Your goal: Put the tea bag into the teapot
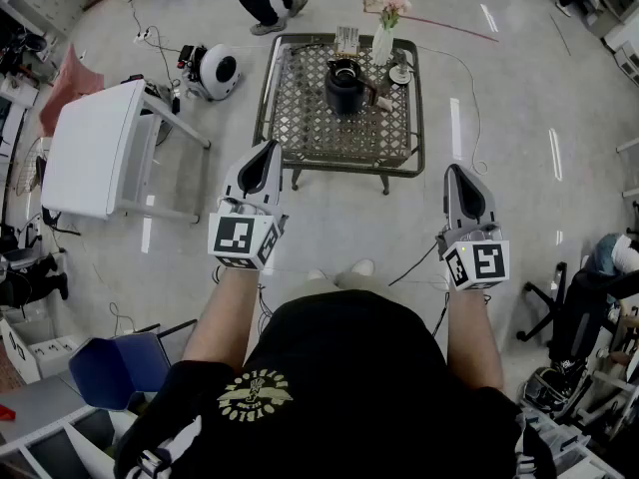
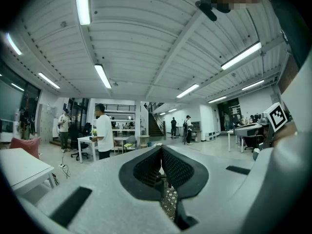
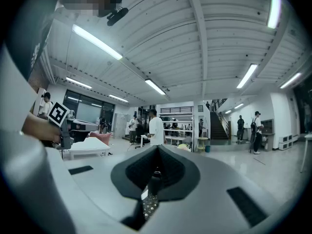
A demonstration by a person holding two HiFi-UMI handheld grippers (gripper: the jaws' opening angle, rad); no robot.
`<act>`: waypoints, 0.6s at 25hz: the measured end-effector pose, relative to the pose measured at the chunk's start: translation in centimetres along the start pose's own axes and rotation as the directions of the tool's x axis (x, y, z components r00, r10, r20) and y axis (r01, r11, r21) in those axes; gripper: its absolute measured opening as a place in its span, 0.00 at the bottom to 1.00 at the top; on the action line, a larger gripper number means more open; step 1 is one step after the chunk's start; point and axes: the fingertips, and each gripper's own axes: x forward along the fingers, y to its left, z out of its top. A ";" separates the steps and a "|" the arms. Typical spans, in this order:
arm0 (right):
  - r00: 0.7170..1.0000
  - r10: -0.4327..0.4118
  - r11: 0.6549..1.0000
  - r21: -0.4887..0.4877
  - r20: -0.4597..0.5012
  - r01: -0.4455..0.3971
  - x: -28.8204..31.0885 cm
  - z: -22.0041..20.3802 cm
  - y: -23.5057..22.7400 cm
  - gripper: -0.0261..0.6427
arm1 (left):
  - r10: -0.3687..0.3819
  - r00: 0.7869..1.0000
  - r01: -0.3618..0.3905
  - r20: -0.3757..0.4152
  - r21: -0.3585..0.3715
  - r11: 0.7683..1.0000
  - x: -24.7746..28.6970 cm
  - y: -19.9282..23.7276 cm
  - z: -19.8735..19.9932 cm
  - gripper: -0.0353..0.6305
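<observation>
Teapot [image 1: 344, 88] is seen on the lattice table [image 1: 300, 128], well ahead in the head view; no tea bag is made out, nothing begun. Left gripper [image 2: 161, 151] is shown clenched, empty. Right gripper [image 3: 157, 150] likewise is clenched, empty.

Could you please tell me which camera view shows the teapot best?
The head view: the black teapot stands whole on the lattice table. Both gripper views look level across the room, showing only a sliver of lattice and no clear teapot.
</observation>
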 end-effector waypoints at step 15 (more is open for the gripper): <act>0.999 0.007 0.997 0.073 0.037 -0.009 0.6 0.9 -3.4 0.05 | 0.033 0.999 -0.033 -0.016 -0.006 0.999 0.8 -1.2 -0.3 0.07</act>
